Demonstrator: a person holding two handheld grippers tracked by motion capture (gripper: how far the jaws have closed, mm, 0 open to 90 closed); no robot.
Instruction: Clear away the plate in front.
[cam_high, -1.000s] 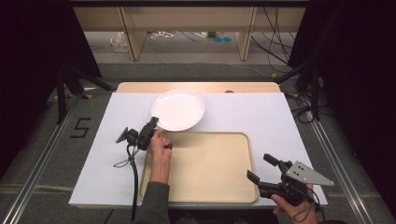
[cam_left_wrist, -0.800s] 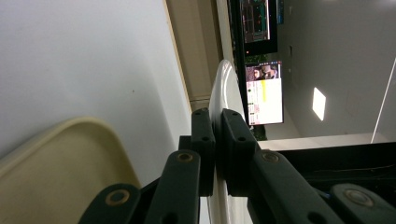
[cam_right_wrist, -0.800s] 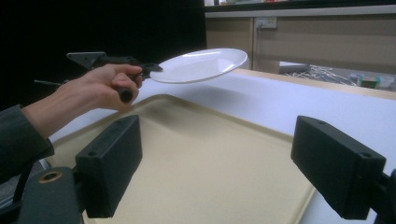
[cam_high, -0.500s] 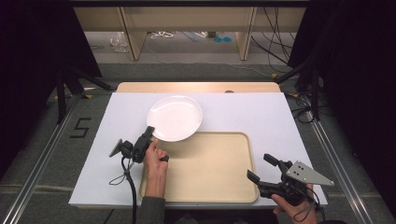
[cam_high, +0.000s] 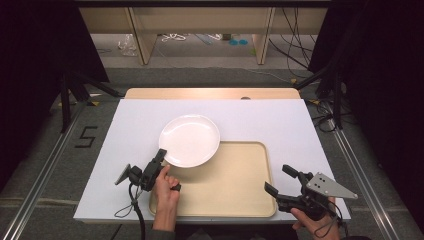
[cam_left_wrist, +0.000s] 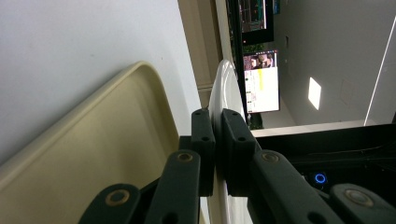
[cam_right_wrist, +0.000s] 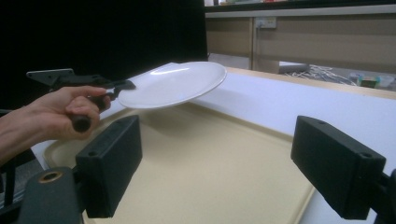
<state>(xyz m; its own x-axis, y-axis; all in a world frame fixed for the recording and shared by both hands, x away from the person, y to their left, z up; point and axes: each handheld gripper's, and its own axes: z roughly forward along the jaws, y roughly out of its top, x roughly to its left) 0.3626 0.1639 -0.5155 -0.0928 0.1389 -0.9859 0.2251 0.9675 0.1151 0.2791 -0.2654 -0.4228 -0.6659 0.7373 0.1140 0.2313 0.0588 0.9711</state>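
The white plate (cam_high: 189, 140) is hanging in the air, lifted clear of the surface and tilted — its far edge is sitting higher than the near one in the right gripper view. It is hovering over the far left corner of the beige tray (cam_high: 235, 190), partly over the tray's floor and partly over the white table cover (cam_high: 280, 125) beyond it. The left gripper (cam_high: 159, 159) is pinching the plate by its near left rim, jaws closed tight with one pad on the upper face and one on the underside, as the left gripper view is showing edge-on. The person's left hand (cam_high: 166, 192) is wrapping the handle just beside the tray's left edge.

The right gripper (cam_high: 279, 181) is resting off the tray's near right corner, well apart from the plate — its two jaws are standing wide apart with nothing between them, and the right hand (cam_high: 312, 222) is gripping it from below.
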